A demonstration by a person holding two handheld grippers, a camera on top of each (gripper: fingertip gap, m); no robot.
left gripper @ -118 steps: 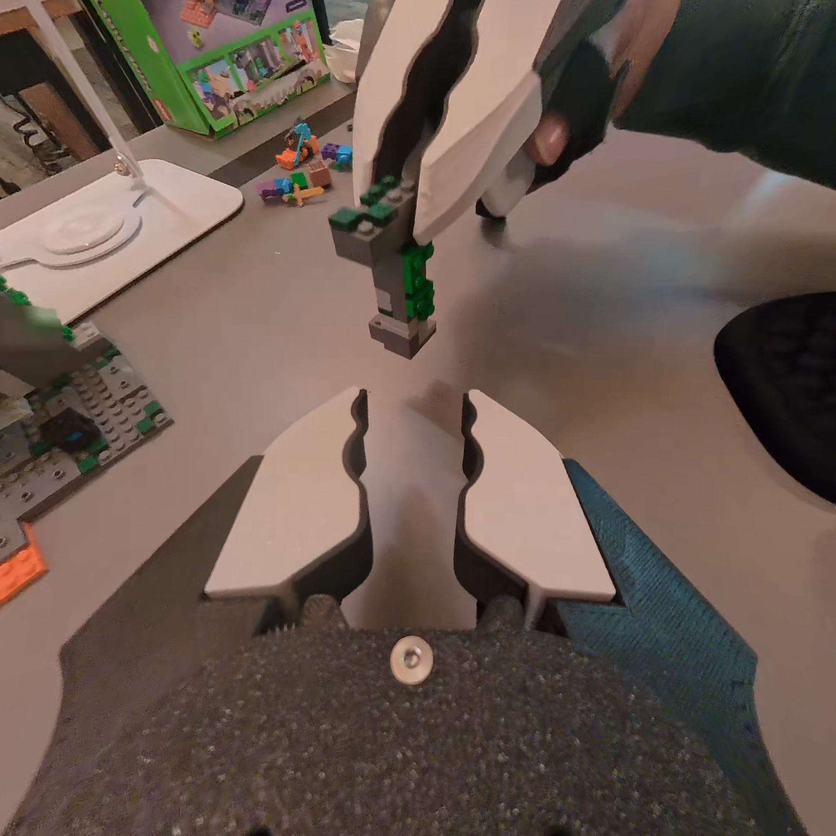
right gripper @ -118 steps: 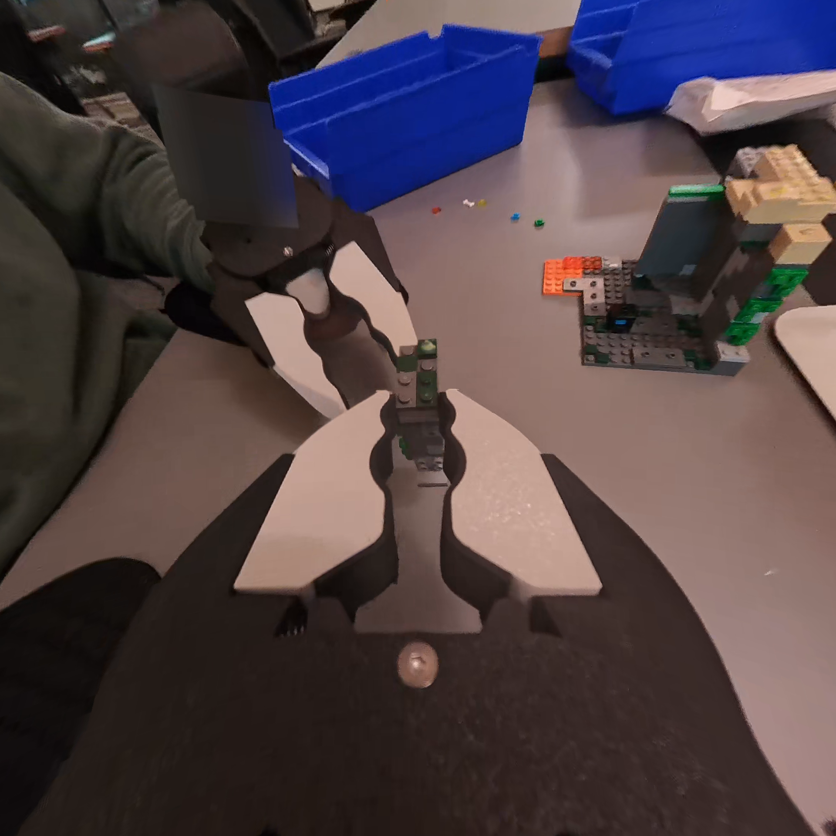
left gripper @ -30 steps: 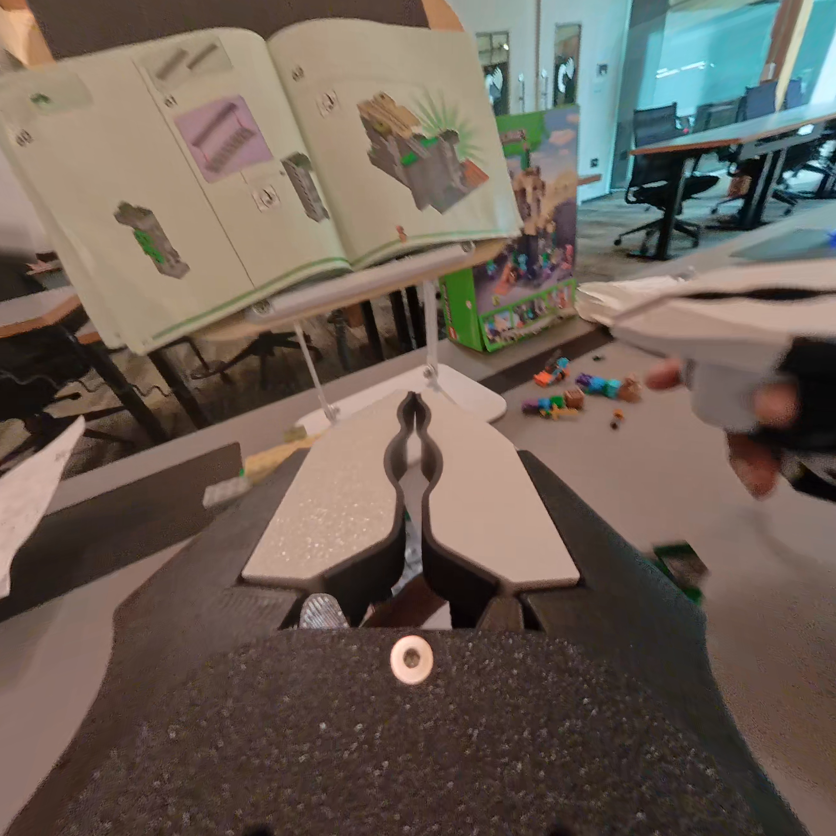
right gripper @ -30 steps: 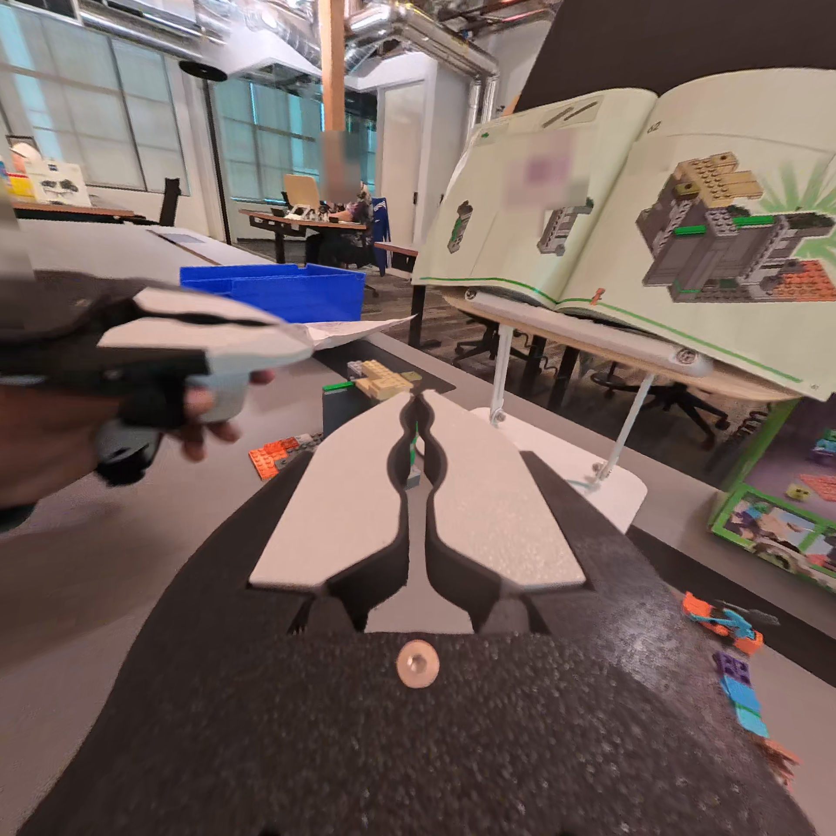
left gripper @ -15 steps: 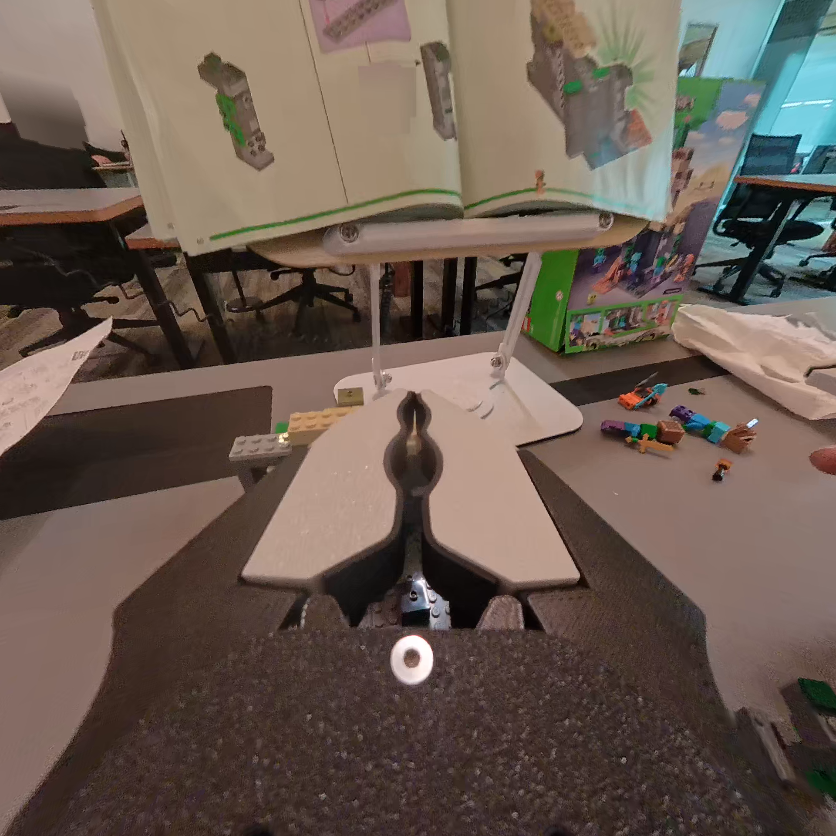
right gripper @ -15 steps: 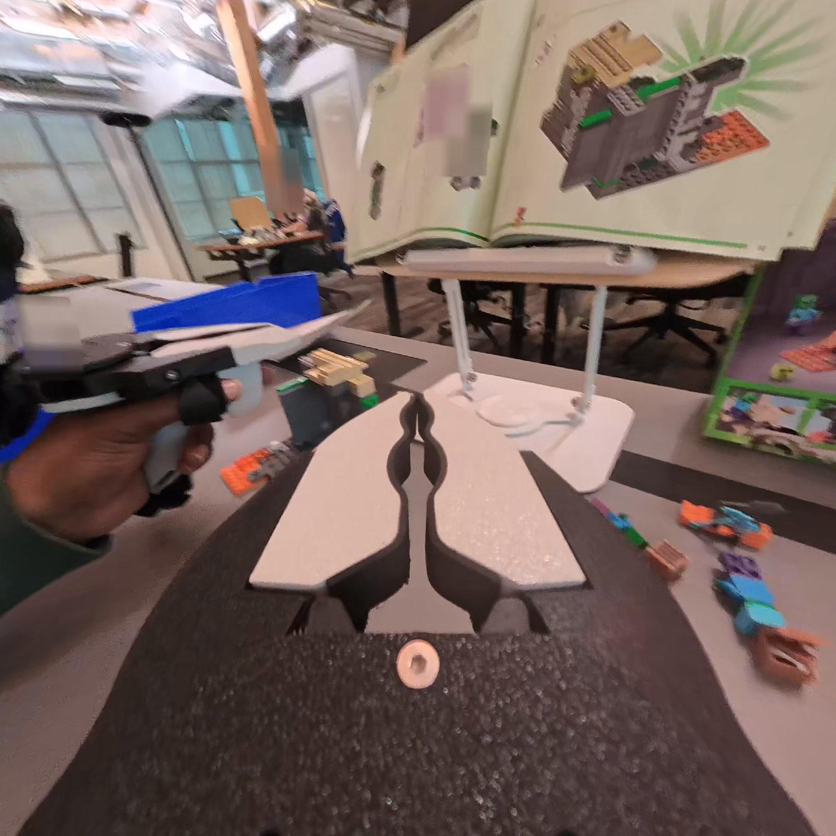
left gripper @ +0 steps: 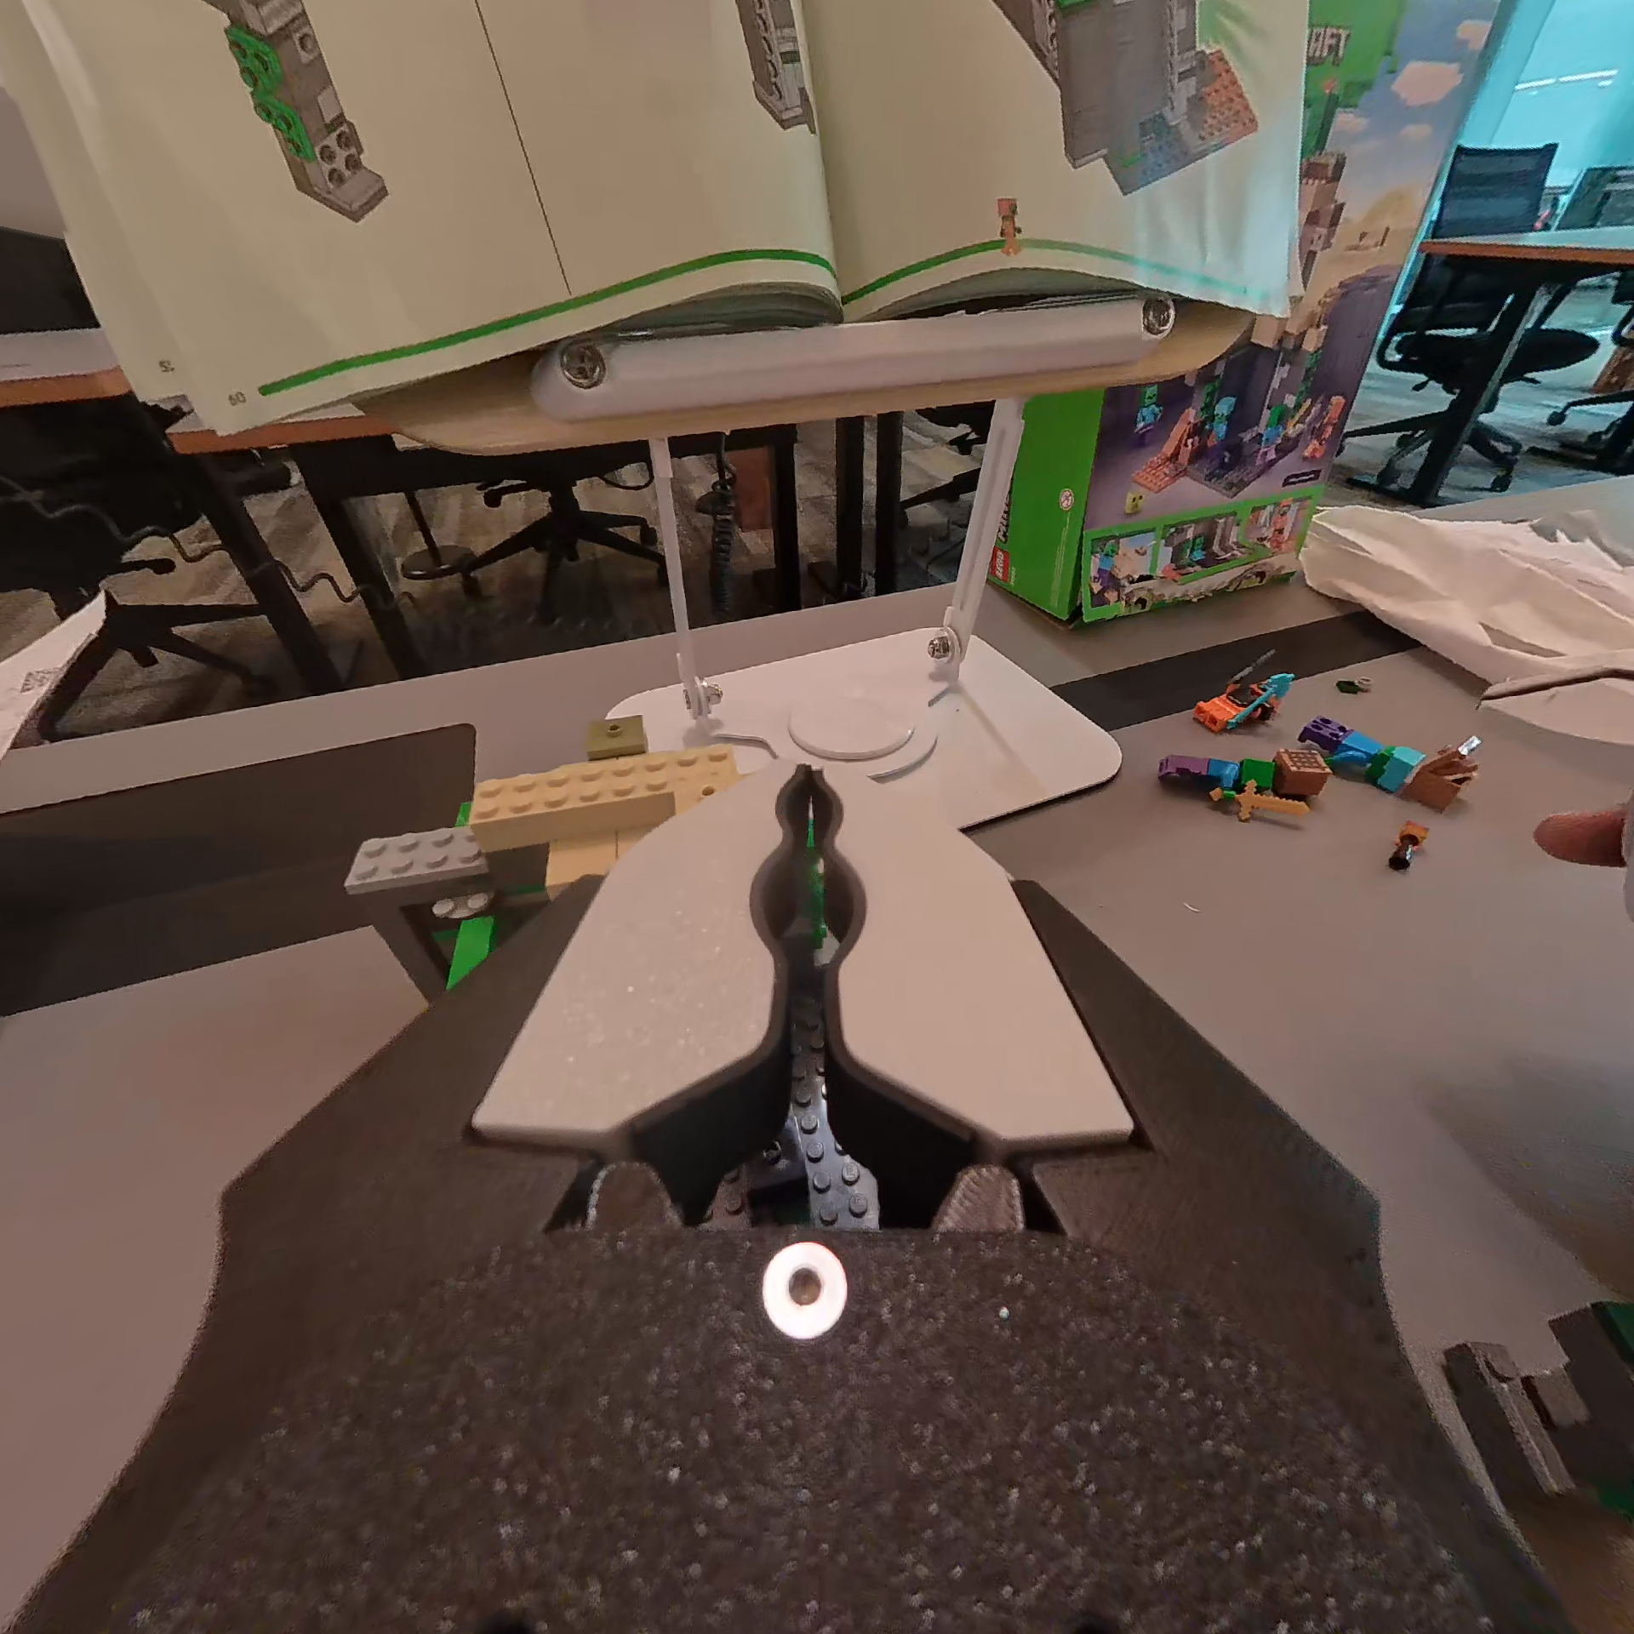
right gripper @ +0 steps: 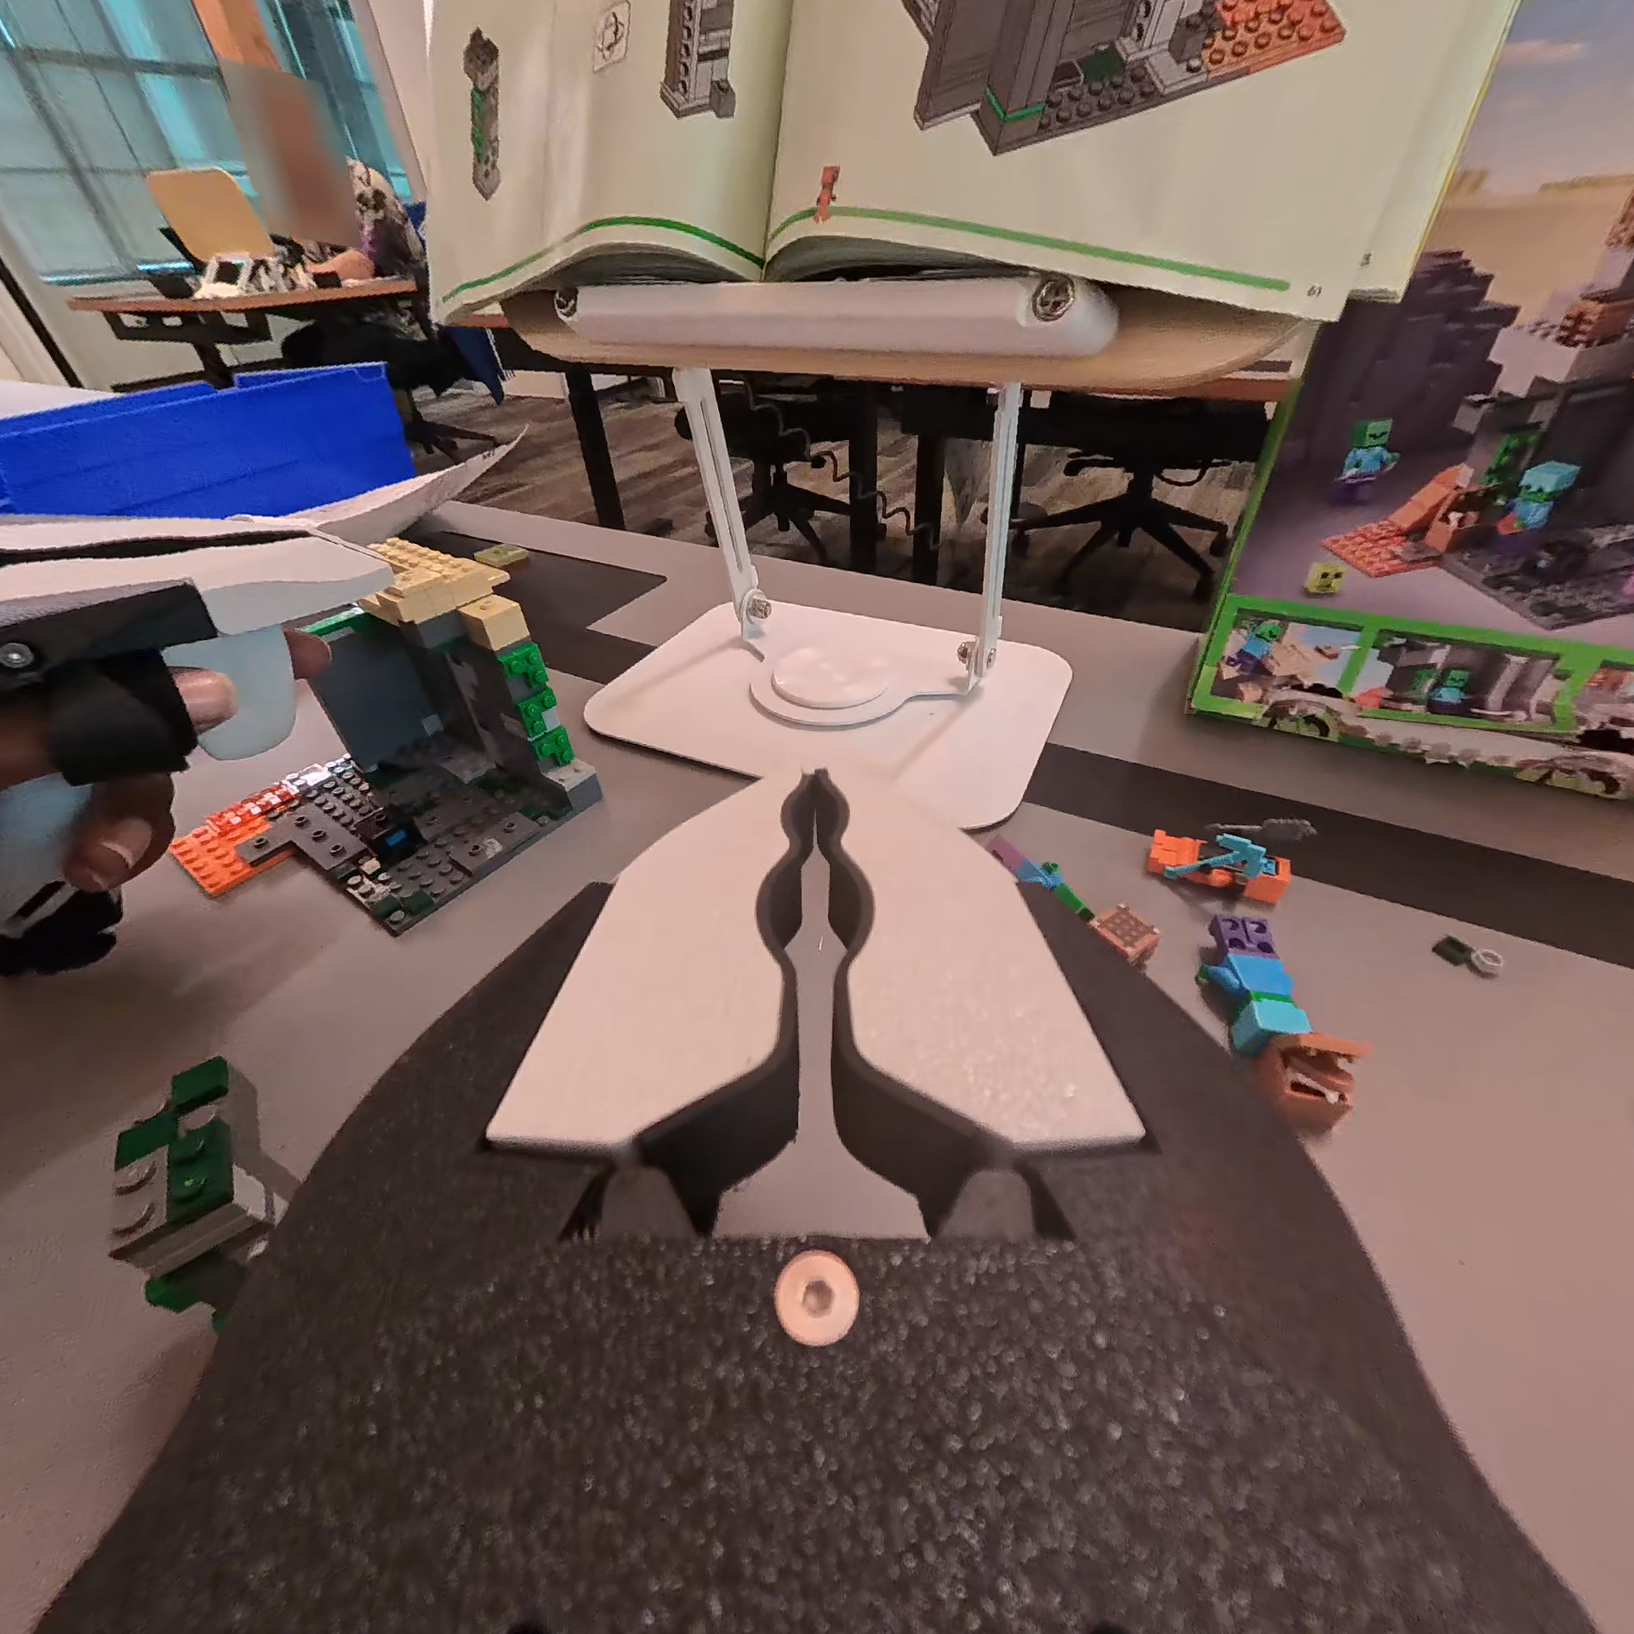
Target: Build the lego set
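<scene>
— Any writing to go on?
— Only printing on the green set box [right gripper: 1432, 610], right of the book stand [right gripper: 831, 707].
— The fingers?
— Both grippers' fingers are pressed together: left gripper [left gripper: 809, 787] over the grey build [right gripper: 442, 752], seemingly empty; right gripper [right gripper: 818, 787] holds nothing.
— The pillar piece?
— The green-and-grey pillar [right gripper: 190, 1202] lies on the desk [right gripper: 1459, 1282], nearer than the stand.
</scene>
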